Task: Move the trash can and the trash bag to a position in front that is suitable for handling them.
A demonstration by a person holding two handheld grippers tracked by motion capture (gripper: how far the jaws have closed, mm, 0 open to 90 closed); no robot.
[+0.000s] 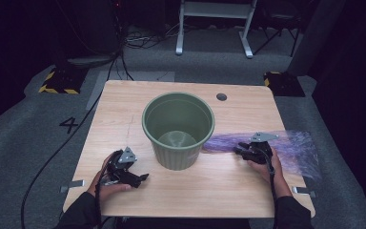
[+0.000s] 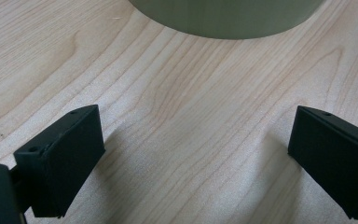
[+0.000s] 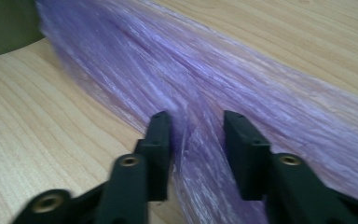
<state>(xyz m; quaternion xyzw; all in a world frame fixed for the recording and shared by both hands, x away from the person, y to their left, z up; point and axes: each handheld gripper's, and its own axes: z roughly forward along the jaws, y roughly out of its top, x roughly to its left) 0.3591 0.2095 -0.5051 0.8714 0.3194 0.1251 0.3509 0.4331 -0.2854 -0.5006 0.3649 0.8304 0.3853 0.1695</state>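
- Dark studio floor with cables and a white frame surrounds the pale wooden tabletop [image 1: 124,102], which carries a green plastic bin [image 1: 178,130] standing upright near its middle.
- Left claw [image 1: 140,177] lies low on the near-left part of the tabletop, the hand [image 1: 106,183] behind it, its tips pointing across toward the bin's base.
- Right claw [image 1: 238,149] sits to the right of the bin, held in the right hand [image 1: 267,164], and points left toward the bin along a thin purple plastic bag [image 1: 267,145].
- Left gripper view: jaws spread wide over bare wood, nothing between them, the bin's foot just ahead.
- Right gripper view: a raised fold of the bag [image 3: 191,93] lies between the partly closed jaws; whether the pads press it I cannot tell.
- The bag stretches flat from the bin's base past the tabletop's right edge; the near strip of wood lies bare between the two hands.
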